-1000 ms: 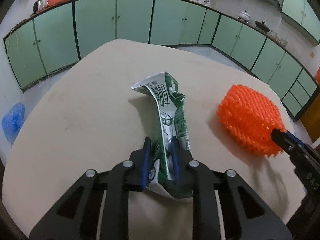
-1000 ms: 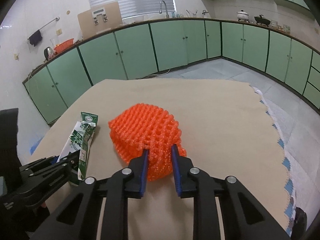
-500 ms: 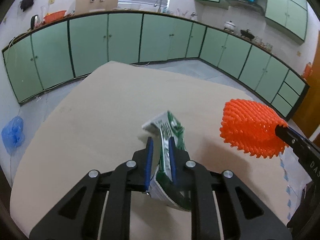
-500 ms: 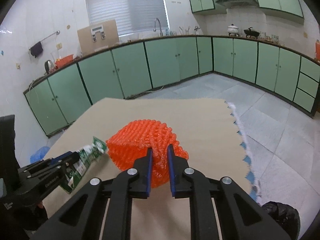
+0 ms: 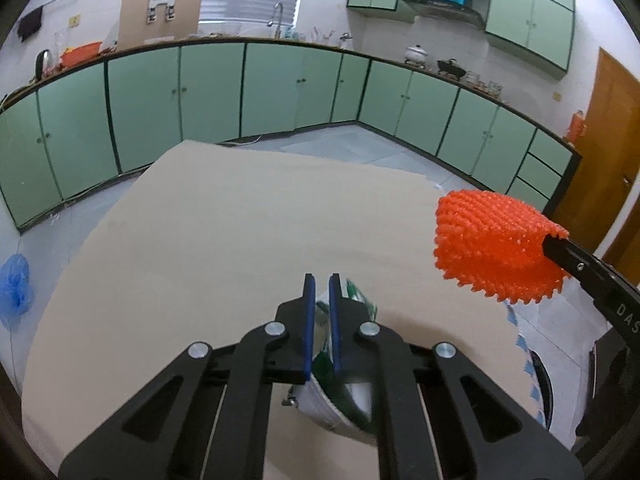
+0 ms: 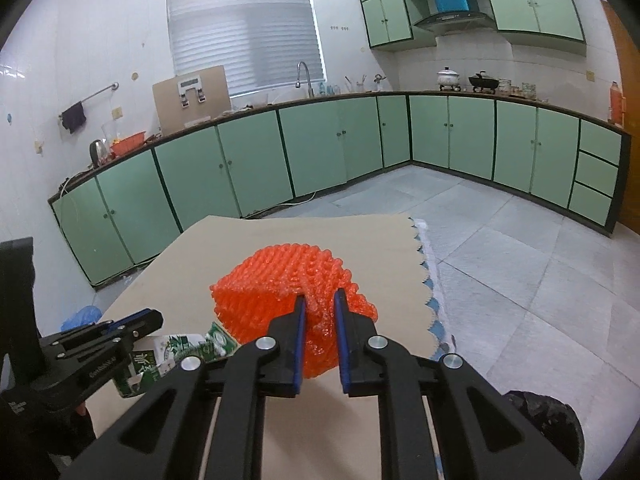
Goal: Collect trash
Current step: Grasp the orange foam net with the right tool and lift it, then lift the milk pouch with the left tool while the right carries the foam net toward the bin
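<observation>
Now the carton [image 5: 344, 364] hangs pinched in the left claw [image 5: 322, 280] (above table [image 5: 200, 240]).

Crushed green-and-white milk carton [image 5: 352, 368] no longer lies on the beige table top [image 5: 224, 240]; it hangs clear of it, mostly hidden behind the left gripper [image 5: 322, 280] at lower centre of the left view. Those jaws have just been closing tighter on the carton. Orange foam fruit net [image 6: 288, 288] is also off the table, raised from right-middle toward the right edge in the left view, pinched by the right gripper [image 6: 320, 296], whose jaws narrowed too. Both views now show more upper cabinets and window, less table. Black bin bag [image 6: 548, 420] appears lower right in the right view.
</observation>
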`<action>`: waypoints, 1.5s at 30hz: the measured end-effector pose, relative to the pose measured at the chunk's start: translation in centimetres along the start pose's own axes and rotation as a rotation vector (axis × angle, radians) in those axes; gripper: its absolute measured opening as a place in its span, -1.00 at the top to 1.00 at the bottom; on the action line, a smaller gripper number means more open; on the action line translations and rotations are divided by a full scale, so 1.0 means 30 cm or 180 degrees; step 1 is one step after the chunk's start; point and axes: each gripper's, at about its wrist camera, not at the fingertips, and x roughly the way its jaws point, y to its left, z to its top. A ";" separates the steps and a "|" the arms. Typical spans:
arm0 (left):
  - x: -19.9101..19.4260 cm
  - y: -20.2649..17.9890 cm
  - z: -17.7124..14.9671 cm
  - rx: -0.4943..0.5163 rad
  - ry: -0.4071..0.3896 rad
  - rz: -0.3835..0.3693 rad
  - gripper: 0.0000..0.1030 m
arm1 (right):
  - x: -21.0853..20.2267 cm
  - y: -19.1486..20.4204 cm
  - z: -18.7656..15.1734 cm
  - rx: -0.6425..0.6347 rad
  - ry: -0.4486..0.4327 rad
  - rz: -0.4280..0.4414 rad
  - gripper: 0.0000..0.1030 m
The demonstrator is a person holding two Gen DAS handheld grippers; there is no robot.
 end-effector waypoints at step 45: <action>0.103 -0.196 -0.378 0.0496 0.0826 -0.0700 0.31 | -0.093 -0.036 -0.120 0.0072 0.0126 -0.0157 0.75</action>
